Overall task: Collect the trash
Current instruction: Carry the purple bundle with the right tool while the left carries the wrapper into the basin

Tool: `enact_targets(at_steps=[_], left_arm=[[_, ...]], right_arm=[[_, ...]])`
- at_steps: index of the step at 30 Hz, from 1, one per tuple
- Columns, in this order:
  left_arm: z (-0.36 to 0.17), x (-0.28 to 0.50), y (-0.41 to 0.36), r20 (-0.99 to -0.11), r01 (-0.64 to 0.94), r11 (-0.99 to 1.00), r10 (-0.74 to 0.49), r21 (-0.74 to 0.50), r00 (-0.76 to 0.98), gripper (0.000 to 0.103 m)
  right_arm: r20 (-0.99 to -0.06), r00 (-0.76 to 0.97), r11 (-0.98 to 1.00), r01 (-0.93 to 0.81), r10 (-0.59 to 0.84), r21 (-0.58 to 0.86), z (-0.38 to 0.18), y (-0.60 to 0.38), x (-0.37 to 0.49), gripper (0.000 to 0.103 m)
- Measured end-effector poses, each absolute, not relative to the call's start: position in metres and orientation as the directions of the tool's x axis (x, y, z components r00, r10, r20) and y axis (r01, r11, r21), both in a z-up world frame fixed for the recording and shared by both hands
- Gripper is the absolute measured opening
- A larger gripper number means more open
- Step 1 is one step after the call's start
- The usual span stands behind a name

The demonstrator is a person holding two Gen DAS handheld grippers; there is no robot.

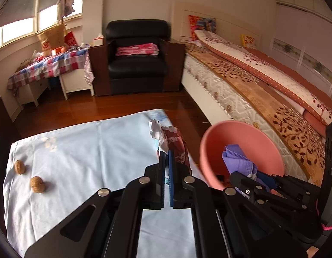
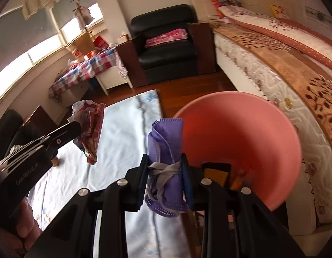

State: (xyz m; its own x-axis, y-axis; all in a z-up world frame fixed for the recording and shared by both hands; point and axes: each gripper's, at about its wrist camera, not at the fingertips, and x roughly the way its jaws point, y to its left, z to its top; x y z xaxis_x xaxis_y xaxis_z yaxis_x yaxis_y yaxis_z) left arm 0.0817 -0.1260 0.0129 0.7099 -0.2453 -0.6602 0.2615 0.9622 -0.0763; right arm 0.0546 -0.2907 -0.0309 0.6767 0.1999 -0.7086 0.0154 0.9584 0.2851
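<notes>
A home bedroom: bed (image 1: pixel 251 81), black armchair (image 1: pixel 136 51), wooden floor (image 1: pixel 123 105).

A crumpled, glossy red-and-white foil wrapper (image 1: pixel 170 139) and a soft, matt purple nonwoven mask (image 2: pixel 166 142) are seen; a smooth pink plastic basin (image 2: pixel 241 129) lies at three o'clock, above polished brown wooden flooring (image 1: pixel 123 105).

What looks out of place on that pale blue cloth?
Two walnuts lie loose near the left edge of the pale blue cloth, apart from everything else. Other litter is already picked up: the left gripper pinches a crumpled red wrapper, the right gripper a folded purple mask by the pink basin.
</notes>
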Motion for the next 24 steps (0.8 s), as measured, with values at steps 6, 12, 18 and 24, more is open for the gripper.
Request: enact_targets(at_steps=[6, 12, 18, 24], left_arm=[[0.011, 0.082, -0.161, -0.661, 0.316, 0.947, -0.271, -0.055, 0.699, 0.002], [0.004, 0.086, -0.187, -0.676, 0.358, 0.933, -0.294, -0.049, 0.676, 0.002], [-0.006, 0.093, -0.211, -0.687, 0.387, 0.921, -0.303, -0.035, 0.660, 0.002], [-0.016, 0.100, -0.225, -0.698, 0.407, 0.913, -0.312, -0.031, 0.645, 0.002]], right_arm=[[-0.715, 0.680, 0.954, 0.074, 0.163, 0.289, -0.036, -0.319, 0.048, 0.028], [-0.731, 0.671, 0.952, 0.125, 0.126, 0.279, -0.044, -0.340, 0.048, 0.029], [-0.739, 0.664, 0.947, 0.157, 0.108, 0.280, -0.050, -0.358, 0.050, 0.029], [-0.748, 0.657, 0.943, 0.180, 0.097, 0.281, -0.056, -0.372, 0.053, 0.029]])
